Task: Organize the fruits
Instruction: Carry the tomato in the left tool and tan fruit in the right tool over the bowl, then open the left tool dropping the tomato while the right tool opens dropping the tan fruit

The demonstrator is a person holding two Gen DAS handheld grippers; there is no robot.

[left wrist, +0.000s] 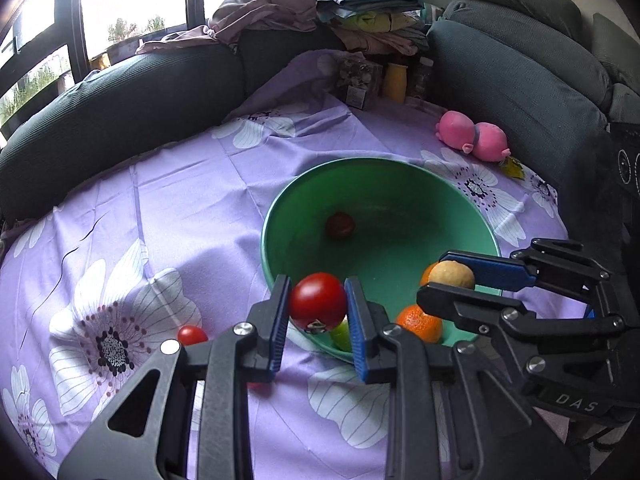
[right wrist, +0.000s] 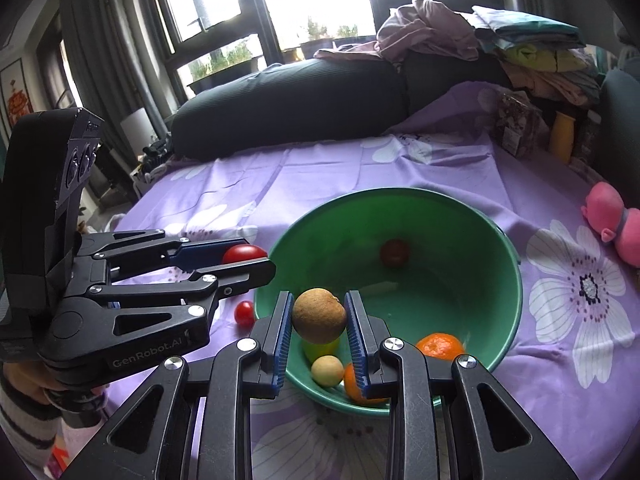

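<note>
A green bowl (left wrist: pixel 400 184) (right wrist: pixel 460 216) stands on the purple flowered cloth. My left gripper (left wrist: pixel 318 312) (right wrist: pixel 248 260) is shut on a red tomato (left wrist: pixel 318 300) (right wrist: pixel 242 253) at the bowl's near-left rim. My right gripper (right wrist: pixel 319 326) (left wrist: pixel 450 280) is shut on a brown kiwi (right wrist: pixel 319 315) (left wrist: pixel 452 274) over the bowl's near edge. Inside the bowl lie a dark red fruit (left wrist: pixel 340 225) (right wrist: pixel 394 253), oranges (left wrist: pixel 420 322) (right wrist: pixel 440 346), a green fruit (right wrist: pixel 320 348) and a small pale round fruit (right wrist: pixel 327 370). A small red tomato (left wrist: pixel 192 335) (right wrist: pixel 244 313) lies on the cloth left of the bowl.
A pink plush toy (left wrist: pixel 474 136) (right wrist: pixel 612 224) lies on the cloth right of the bowl. A yellow bottle (left wrist: pixel 395 82) (right wrist: pixel 562 136) and a packet (left wrist: pixel 356 80) stand at the back. Dark sofa cushions (left wrist: pixel 120 112) and piled clothes (left wrist: pixel 280 12) surround the cloth.
</note>
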